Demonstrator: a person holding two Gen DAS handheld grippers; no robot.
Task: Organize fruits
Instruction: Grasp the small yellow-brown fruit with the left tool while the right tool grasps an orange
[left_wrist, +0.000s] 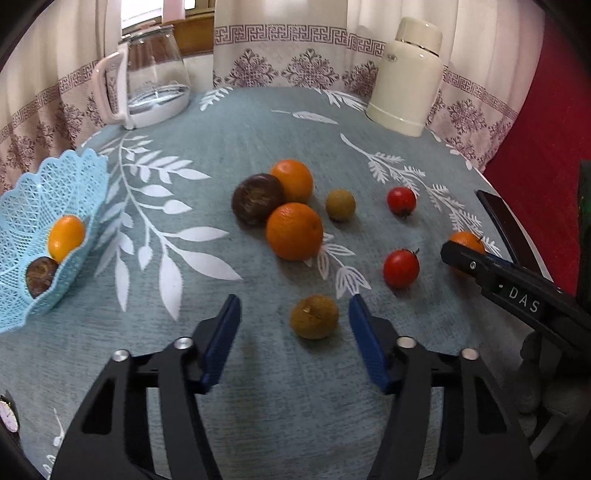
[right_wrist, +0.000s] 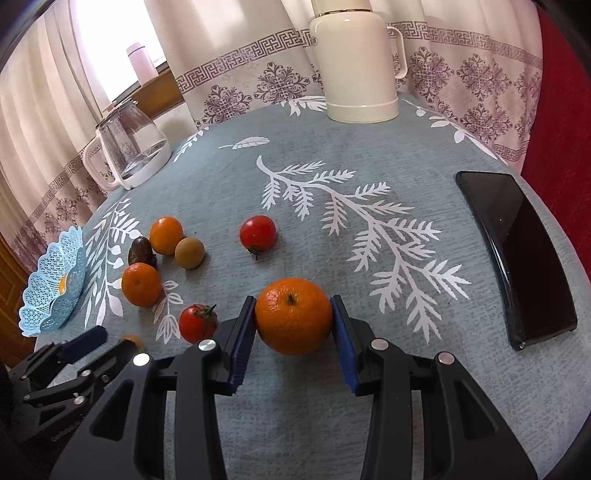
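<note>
My right claw (right_wrist: 293, 325) had its blue pads against both sides of an orange (right_wrist: 293, 315), pinching it where it sat on the bench (right_wrist: 369, 424) — whether it had left the cloth yet, I couldn't tell. My left claw (left_wrist: 293, 325) was spread wide and empty, with a small brown fruit (left_wrist: 314, 316) lying between its tips, nearer the right one and touching neither.

Just past that sat a tomato (left_wrist: 400, 268), and beyond it a cluster: two more oranges (left_wrist: 294, 231), touching a dark fruit (left_wrist: 257, 199), with another brown fruit (left_wrist: 340, 205) and a second tomato (left_wrist: 401, 200) apart to the right. Far left, the blue basket (left_wrist: 44, 192) already held an orange and a dark fruit. A phone (right_wrist: 517, 258), a jug (left_wrist: 151, 88) and a flask (left_wrist: 410, 74) stood clear at the back.

I judged this the pick-up step. Next called for lifting the orange clear and carrying it left across the loose fruit to the basket, high enough not to clip the left claw.
</note>
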